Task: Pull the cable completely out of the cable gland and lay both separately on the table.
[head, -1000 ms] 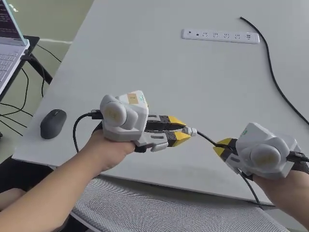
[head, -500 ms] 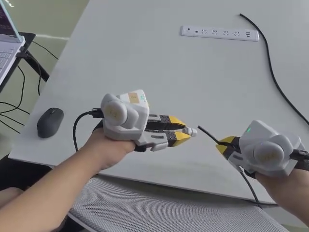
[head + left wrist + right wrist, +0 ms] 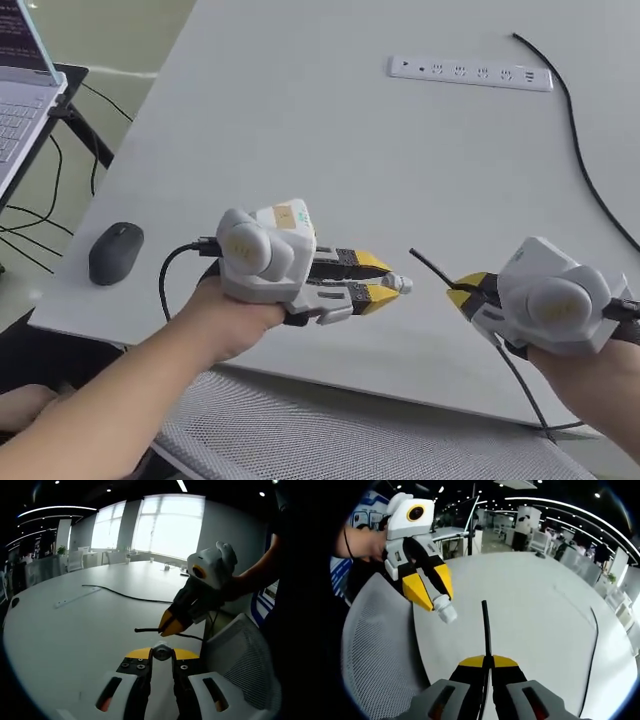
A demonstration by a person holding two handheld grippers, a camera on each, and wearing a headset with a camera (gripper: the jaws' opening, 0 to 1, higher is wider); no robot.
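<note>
Left gripper (image 3: 384,279) jaws clamp cable gland (image 3: 399,284), right gripper (image 3: 463,295) jaws clamp cable (image 3: 428,268), cable outside gland

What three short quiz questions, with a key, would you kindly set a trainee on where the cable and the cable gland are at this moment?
1. True or false: the end of the cable sits inside the cable gland.
2. What is the left gripper shut on? A: the cable. B: the cable gland. C: nothing.
3. Fill in: the right gripper is shut on the ____.
Key: 1 false, a gap separates them; 2 B; 3 cable.
</note>
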